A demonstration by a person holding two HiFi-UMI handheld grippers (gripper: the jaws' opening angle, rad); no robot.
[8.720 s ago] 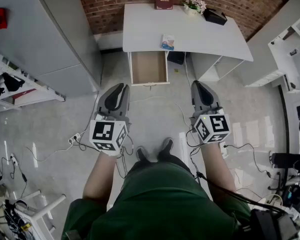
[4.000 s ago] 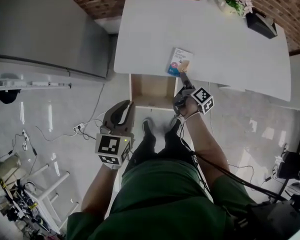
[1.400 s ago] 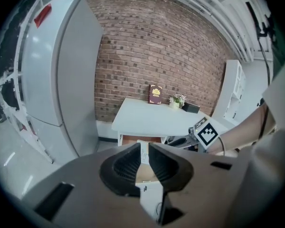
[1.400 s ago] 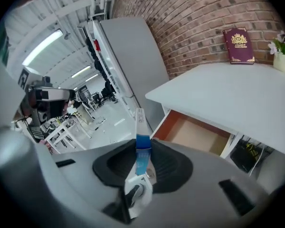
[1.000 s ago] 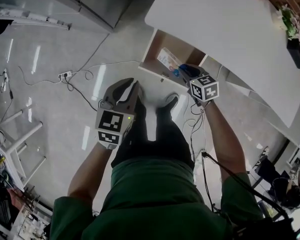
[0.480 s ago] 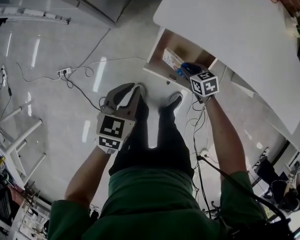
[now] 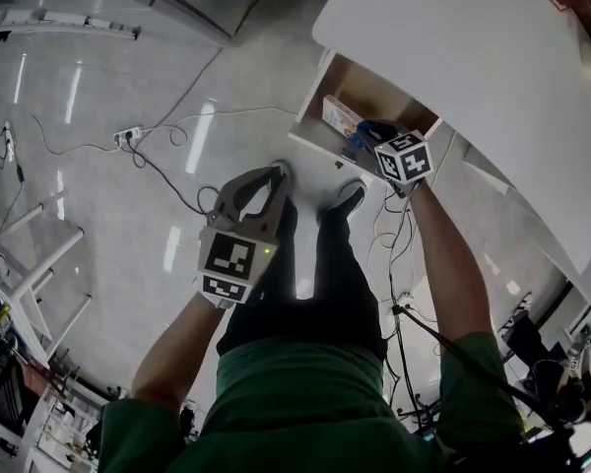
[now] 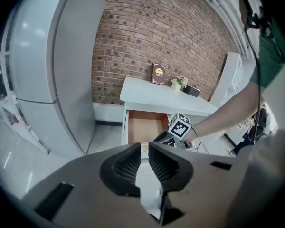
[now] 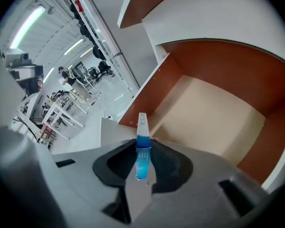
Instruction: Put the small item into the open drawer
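over the open drawer (image 9: 218,65), right gripper (image 9: 143,163) jaws clamped on a half-hidden thin box (image 9: 142,146), left gripper (image 8: 145,163) jaws slightly apart, empty

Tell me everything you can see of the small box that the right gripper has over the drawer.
The small box is a thin, flat carton, cardboard by its look, white with a blue end. The right gripper is shut on the blue end, so the box shows edge-on, its white end pointing out over the wooden floor of the open drawer. Nothing but the jaws seems to touch it.
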